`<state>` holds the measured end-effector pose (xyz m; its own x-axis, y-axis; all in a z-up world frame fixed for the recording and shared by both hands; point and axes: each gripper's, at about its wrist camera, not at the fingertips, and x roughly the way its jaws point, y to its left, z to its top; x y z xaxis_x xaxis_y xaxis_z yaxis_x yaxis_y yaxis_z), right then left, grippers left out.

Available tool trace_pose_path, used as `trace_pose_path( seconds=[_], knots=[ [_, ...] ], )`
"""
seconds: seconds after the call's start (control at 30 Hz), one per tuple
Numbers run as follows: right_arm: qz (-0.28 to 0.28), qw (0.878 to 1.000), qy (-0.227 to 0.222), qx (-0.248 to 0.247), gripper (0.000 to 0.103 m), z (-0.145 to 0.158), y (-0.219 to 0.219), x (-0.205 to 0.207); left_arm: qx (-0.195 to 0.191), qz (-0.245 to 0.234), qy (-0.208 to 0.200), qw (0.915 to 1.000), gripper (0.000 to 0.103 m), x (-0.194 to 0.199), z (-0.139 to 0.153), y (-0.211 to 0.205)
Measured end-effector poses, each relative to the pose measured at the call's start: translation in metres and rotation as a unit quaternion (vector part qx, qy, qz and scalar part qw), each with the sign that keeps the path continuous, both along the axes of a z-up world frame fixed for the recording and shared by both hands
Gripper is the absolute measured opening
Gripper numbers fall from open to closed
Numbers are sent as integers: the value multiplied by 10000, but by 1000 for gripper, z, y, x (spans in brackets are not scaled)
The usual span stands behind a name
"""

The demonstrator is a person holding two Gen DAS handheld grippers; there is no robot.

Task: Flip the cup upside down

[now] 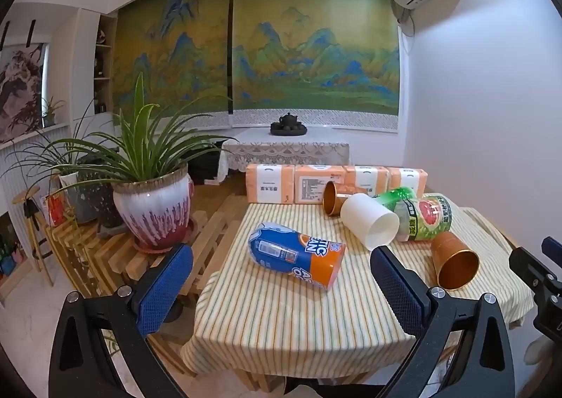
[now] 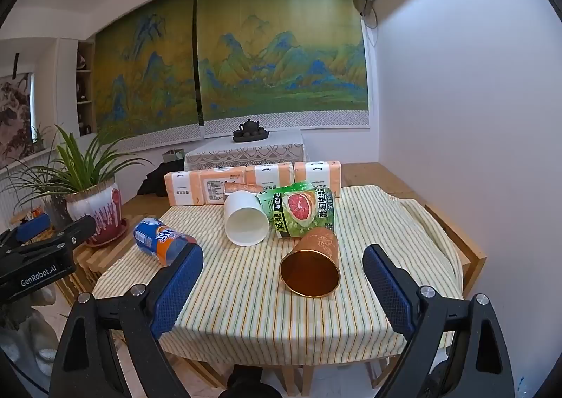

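- My right claw point(image 2: 282, 278) is spread wide and empty, with the copper cup point(image 2: 311, 264) on its side dead ahead near the tabletop's point(image 2: 246, 310) front edge, mouth facing me
- My left claw point(image 1: 281, 278) is spread too, with the cup point(image 1: 454, 264) off to its right, so the right is nearer

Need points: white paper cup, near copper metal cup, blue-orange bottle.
white paper cup point(image 2: 246, 222), right wrist view, inside of open mouth
near copper metal cup point(image 2: 311, 270), right wrist view, inside of open mouth
blue-orange bottle point(image 1: 298, 254), left wrist view, label middle
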<state>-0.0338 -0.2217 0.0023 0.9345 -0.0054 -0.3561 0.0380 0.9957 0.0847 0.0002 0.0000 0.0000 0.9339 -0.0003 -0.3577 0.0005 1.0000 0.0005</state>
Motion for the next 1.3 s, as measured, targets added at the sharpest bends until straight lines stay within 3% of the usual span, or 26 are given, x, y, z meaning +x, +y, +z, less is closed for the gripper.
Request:
trace_pose_path(
  seconds=[1.3],
  knots=[
    [30,9999,90,46,90,-8,-1,2,-48,38,102,9999,102,7,-4,2]
  ],
)
